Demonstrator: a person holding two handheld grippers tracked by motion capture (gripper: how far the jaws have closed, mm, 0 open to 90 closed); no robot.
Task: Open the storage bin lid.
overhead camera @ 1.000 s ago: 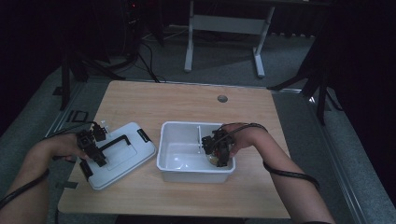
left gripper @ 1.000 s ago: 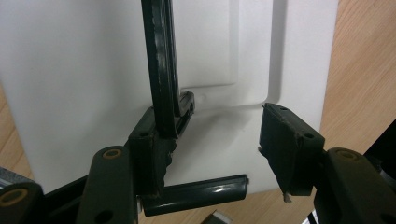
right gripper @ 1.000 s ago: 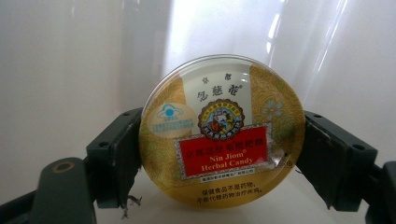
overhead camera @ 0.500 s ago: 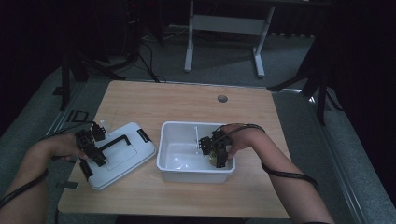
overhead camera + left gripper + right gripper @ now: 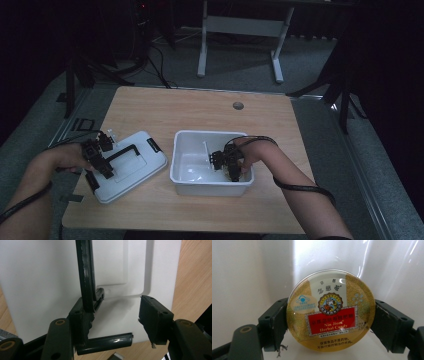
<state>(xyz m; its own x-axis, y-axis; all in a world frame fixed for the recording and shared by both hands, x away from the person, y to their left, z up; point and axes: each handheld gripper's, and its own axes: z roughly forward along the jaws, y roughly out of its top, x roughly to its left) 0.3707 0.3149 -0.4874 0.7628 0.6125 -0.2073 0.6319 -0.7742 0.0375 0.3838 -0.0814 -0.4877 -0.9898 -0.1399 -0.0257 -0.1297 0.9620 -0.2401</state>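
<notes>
The left gripper (image 5: 100,162) pointed down with jaws parted; the right gripper (image 5: 227,165), forearm reaching inward, had its jaws clamped.

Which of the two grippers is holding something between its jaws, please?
The right gripper, down inside the white bin: its jaws clamp a round herbal candy tin. The left gripper, over the white lid, grips nothing.

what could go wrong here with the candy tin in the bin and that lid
The round candy tin is pinched only at its curved edges by the right gripper, so it could slip or twist out inside the white bin. The left gripper has just one pad against the black handle of the lid, so the lid may slide.
</notes>
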